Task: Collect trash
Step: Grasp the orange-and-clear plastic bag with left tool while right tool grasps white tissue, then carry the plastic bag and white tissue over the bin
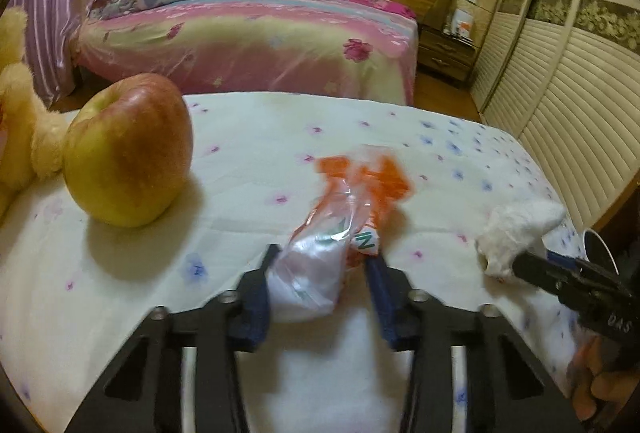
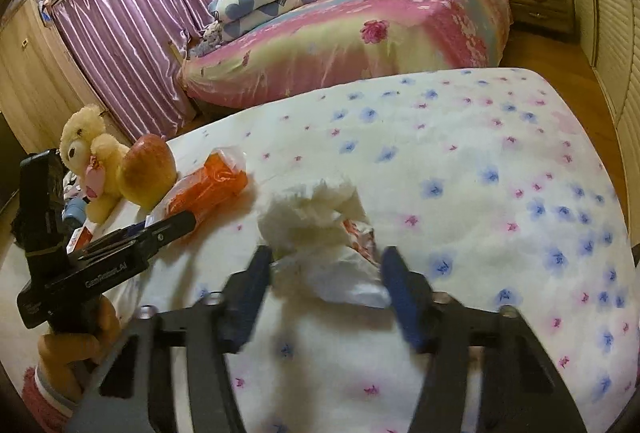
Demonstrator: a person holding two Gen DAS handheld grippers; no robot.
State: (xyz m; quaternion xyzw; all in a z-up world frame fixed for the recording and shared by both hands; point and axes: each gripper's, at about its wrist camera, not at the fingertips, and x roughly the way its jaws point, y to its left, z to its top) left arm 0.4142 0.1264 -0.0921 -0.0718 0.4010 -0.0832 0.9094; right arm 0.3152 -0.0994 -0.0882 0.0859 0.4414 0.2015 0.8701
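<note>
Left gripper (image 1: 324, 253) brackets orange wrapper (image 1: 352, 209); right gripper (image 2: 326, 257) brackets tissue (image 2: 316, 209).

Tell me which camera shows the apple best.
The left wrist view: the apple stands large and whole on the flowered bedspread, beside the plush bear. In the right wrist view it is small, far left, partly hidden by the bear.
</note>
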